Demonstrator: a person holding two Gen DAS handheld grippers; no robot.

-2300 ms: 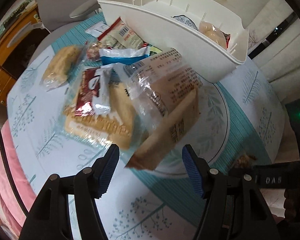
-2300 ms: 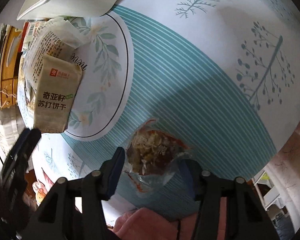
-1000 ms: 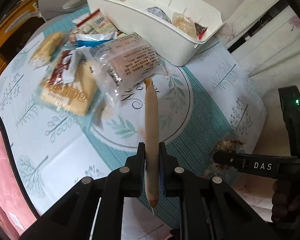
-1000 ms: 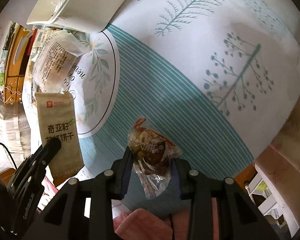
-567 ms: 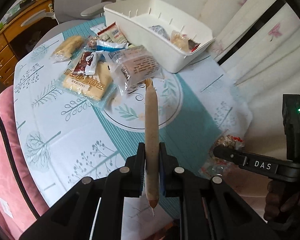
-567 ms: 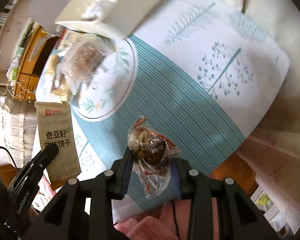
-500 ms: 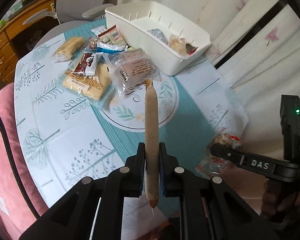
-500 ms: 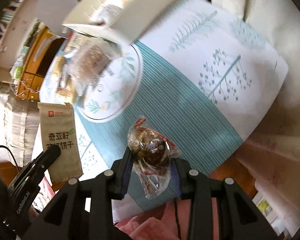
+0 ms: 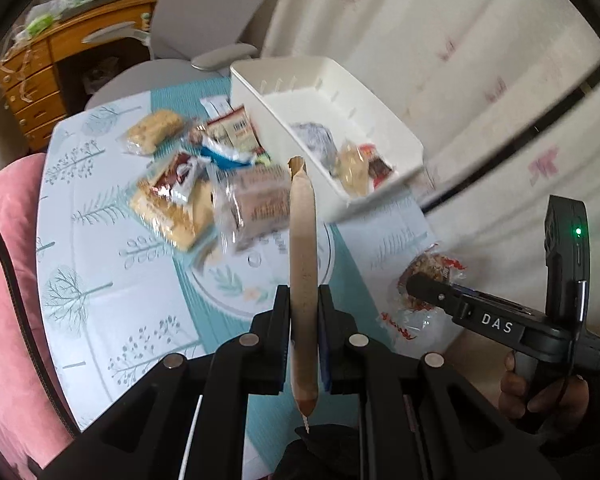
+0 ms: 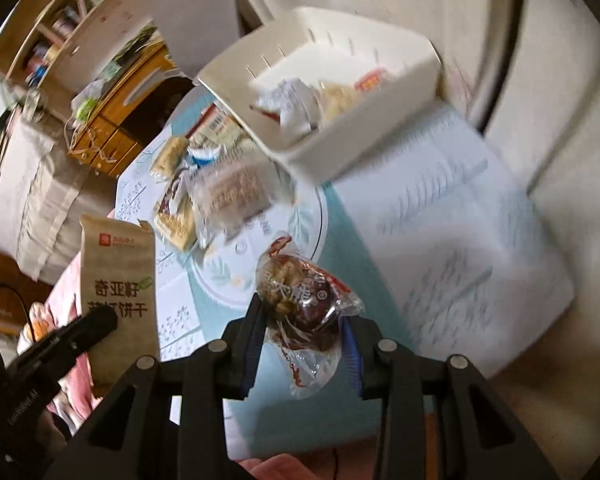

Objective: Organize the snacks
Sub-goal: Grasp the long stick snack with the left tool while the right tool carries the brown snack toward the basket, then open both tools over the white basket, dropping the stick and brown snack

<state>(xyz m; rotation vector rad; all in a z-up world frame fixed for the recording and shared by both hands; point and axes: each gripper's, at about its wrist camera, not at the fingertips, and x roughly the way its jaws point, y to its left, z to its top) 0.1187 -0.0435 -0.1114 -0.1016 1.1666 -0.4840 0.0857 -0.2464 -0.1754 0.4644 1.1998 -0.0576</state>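
My left gripper (image 9: 304, 332) is shut on a flat brown cracker packet (image 9: 302, 264), held edge-on above the table; its printed face shows in the right wrist view (image 10: 118, 280). My right gripper (image 10: 302, 344) is shut on a clear-wrapped brown nut snack (image 10: 300, 296), also seen in the left wrist view (image 9: 424, 280). Both are held in the air in front of the white bin (image 9: 380, 104), which holds a few snacks (image 9: 354, 164). The bin also shows in the right wrist view (image 10: 380, 116).
Several loose snack packets (image 9: 204, 184) lie on the round table's patterned cloth (image 9: 100, 264), left of the bin. A grey chair (image 9: 204, 12) and a wooden drawer unit (image 9: 40, 80) stand behind the table. White curtains (image 9: 480, 60) hang at the right.
Both grippers have closed on their snacks and lifted them off the table. Both have since risen and tilted up, so the bin and the room now show.
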